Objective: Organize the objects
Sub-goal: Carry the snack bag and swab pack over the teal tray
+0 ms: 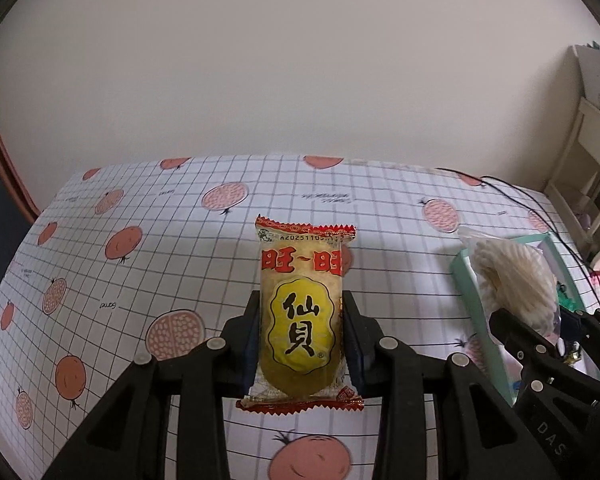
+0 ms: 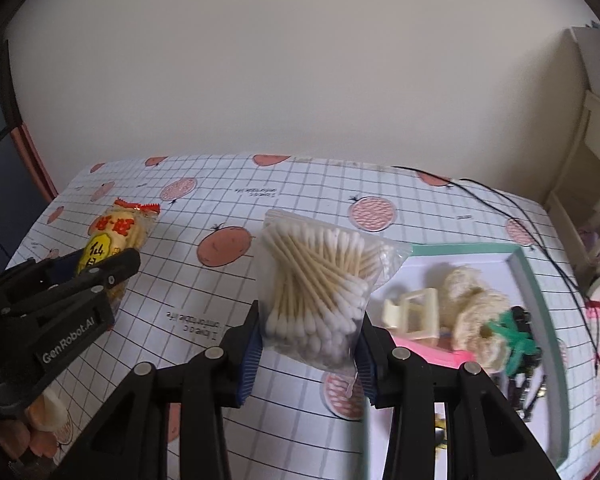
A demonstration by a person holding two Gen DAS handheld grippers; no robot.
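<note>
My left gripper (image 1: pixel 302 340) is shut on a yellow and red rice cracker packet (image 1: pixel 302 312), held lengthwise above the checked tablecloth (image 1: pixel 140 240). In the right wrist view that packet (image 2: pixel 116 236) shows at the far left with the left gripper (image 2: pixel 100 276) around it. My right gripper (image 2: pixel 310 344) is shut on a clear bag of cotton swabs (image 2: pixel 320 284), held above the cloth just left of a teal-rimmed tray (image 2: pixel 536 280). The left wrist view has the swab bag (image 1: pixel 512 280) at the right, over the tray (image 1: pixel 466 280), with the right gripper (image 1: pixel 540 336) on it.
The tray holds a cream hair clip (image 2: pixel 414 314), a woolly cream item (image 2: pixel 476 312), a green clip (image 2: pixel 516 336), pink paper (image 2: pixel 432 350) and small dark items. A black cable (image 2: pixel 540 236) trails over the table's right side. A cream shelf unit (image 2: pixel 596 184) stands at the right.
</note>
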